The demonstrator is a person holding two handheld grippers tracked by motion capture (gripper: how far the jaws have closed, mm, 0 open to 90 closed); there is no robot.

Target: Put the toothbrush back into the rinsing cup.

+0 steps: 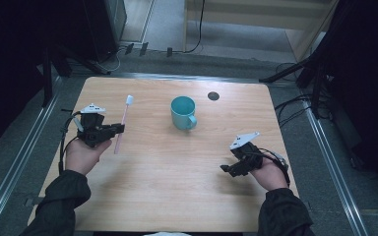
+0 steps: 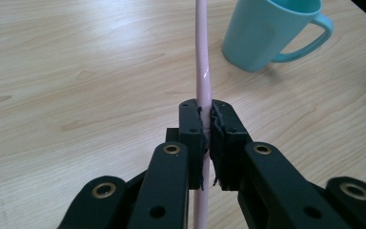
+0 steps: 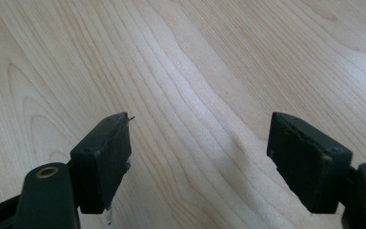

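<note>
Toothbrush point(image 2: 202, 71) clamped mid-handle in left tool point(image 2: 207, 133), clear of tabletop point(image 1: 177, 162); right tool point(image 3: 200, 162) wide open, idle. Keep it upright, aim handle-end into mug point(image 1: 183, 112) w/o nudging the rim.

In the left gripper view the toothbrush point(image 2: 203, 67) runs off the top edge, its head cut off; the mug point(image 2: 267, 33) loses its rim there too.

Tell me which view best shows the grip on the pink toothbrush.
The left gripper view: the left hand-held gripper has its pads clamped on the pink toothbrush handle, close up. The high view shows the whole toothbrush small, white head up, beside the teal mug.
</note>
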